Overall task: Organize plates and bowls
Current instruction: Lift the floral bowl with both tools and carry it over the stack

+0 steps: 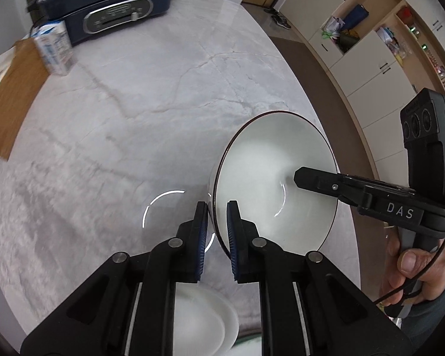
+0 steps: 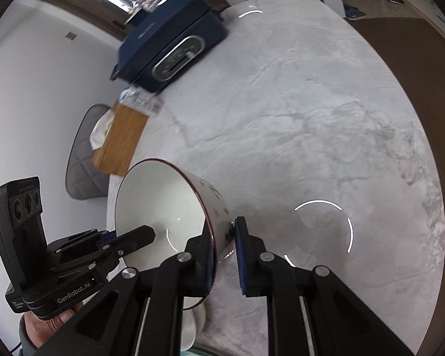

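Above the marble table (image 2: 311,112), a white bowl (image 2: 163,207) with a dark rim hangs tilted, its wall pinched by the right gripper (image 2: 224,255) while the left gripper (image 2: 133,237) clamps the opposite rim. A navy appliance (image 2: 169,47) sits at the far edge.

**Count of things on and around the marble table**

1 white bowl (image 1: 270,178) with a dark rim sits at 3 o'clock in the left wrist view. 2 grippers show: the left gripper (image 1: 217,231) at 6 o'clock and the right gripper (image 2: 224,255) at 6 o'clock in its own view. 1 stack of white plates (image 1: 204,320), its number unreadable, lies at 6 o'clock. 1 blue appliance (image 1: 109,6) is at 11 o'clock, with 1 carton (image 1: 56,50) and 1 wooden board (image 1: 12,98) toward 10 o'clock. 1 marble table (image 1: 151,103) bears them all.
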Tool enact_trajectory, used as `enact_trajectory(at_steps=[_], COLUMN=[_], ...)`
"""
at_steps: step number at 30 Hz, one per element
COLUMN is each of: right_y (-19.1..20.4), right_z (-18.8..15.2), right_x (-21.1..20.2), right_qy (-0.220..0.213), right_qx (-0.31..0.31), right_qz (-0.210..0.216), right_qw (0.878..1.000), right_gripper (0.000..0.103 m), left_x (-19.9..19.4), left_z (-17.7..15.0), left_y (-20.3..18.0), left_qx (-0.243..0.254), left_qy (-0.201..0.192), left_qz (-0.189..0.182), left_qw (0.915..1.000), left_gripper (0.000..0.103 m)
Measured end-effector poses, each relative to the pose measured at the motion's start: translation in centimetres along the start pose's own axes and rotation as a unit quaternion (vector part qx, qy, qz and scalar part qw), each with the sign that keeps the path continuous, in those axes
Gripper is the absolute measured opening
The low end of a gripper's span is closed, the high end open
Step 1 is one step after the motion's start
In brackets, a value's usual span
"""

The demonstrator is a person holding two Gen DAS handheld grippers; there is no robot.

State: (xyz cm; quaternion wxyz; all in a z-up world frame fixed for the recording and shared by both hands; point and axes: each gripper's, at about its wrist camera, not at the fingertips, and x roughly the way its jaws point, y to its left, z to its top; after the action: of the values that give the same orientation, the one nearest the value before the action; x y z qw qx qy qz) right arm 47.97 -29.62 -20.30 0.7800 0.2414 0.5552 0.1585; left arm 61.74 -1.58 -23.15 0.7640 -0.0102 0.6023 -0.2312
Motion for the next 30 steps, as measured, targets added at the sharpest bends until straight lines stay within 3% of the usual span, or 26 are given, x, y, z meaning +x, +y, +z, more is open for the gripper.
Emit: enact_trajectory(at_steps=[5, 13, 21, 30], right_y=[4.0, 7.4, 9.2, 9.6], right_z=[-2.8, -7.7, -10.6, -11.8], right_x=[0.7, 3.3, 5.4, 7.5], right_qy=[0.023, 0.071, 0.104, 0.123], right_qx=[-0.033, -0.062, -0.084, -0.102], right_qz=[0.013, 0.02, 0.004, -0.023], right_qw=[0.999, 0.995, 0.991, 0.987], right_gripper=[0.017, 0.017, 0.017, 0.017], left_x=[-4.4, -7.1, -6.2, -3.8], left_z=[-5.3, -13.0, -16.9, -18.3], left_y=[3.7, 6.9, 8.4, 9.4], left_qx=[-0.038, -0.081, -0.099, -0.095], left_qy=[-0.01, -0.005, 0.011, 0.027], left_qz=[0.005, 0.011, 0.026, 0.043], left_qw=[0.9992, 0.9966, 0.9947, 0.9942], left_gripper=[0.011, 0.011, 0.011, 0.011])
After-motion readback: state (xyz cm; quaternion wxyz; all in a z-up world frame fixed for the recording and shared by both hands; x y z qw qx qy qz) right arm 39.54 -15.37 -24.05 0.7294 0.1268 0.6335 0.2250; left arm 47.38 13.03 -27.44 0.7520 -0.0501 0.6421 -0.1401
